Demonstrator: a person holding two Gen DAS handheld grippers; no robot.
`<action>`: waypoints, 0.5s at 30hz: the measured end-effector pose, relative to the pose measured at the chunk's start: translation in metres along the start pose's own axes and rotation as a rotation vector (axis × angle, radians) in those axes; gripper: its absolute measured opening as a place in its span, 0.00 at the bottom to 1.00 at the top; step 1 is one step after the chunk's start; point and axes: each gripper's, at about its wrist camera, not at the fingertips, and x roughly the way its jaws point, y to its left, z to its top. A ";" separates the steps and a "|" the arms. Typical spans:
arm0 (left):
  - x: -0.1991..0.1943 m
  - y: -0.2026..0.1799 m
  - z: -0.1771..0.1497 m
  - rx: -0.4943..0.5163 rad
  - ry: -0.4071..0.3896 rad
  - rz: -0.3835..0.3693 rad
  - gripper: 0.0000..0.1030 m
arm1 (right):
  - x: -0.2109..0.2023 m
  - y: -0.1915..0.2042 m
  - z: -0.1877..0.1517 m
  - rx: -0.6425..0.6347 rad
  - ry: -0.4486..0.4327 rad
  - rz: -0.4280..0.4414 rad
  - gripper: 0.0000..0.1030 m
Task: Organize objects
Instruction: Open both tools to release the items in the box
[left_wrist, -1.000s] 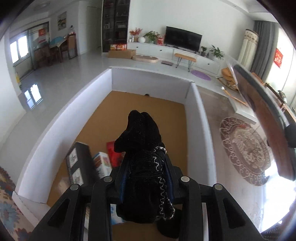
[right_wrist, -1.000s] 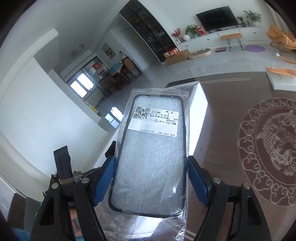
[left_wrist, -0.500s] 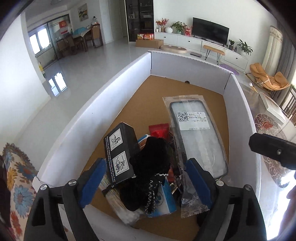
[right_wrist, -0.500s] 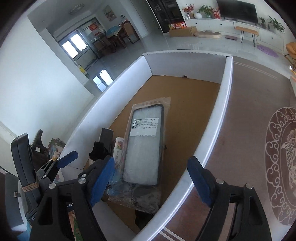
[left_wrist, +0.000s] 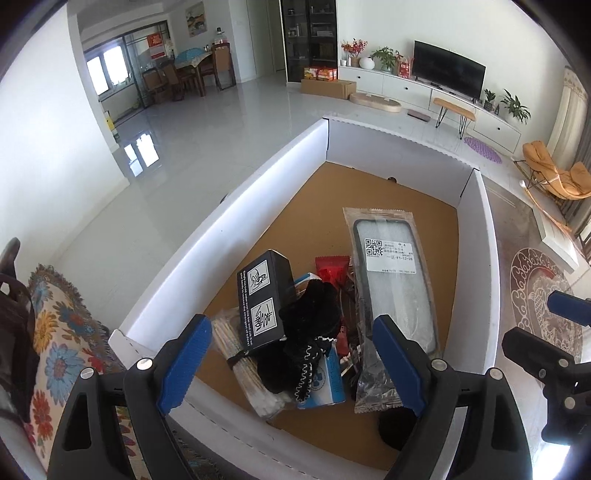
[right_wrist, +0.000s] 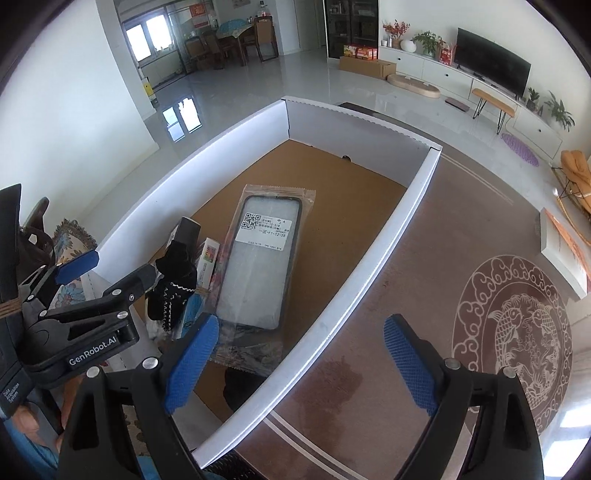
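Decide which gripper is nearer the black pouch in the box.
Left. The left gripper hangs open directly over the black pouch inside the box; the right gripper hangs open over the box's right wall, farther off.
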 end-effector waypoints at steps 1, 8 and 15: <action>-0.001 0.000 0.000 -0.001 -0.003 0.005 0.86 | 0.002 0.001 -0.001 -0.002 0.004 -0.003 0.89; 0.002 0.001 -0.002 0.007 -0.014 0.047 0.86 | 0.016 0.008 -0.005 0.004 0.021 0.005 0.89; 0.010 0.009 -0.004 -0.025 0.010 0.050 0.86 | 0.019 0.015 -0.003 -0.004 0.013 0.011 0.89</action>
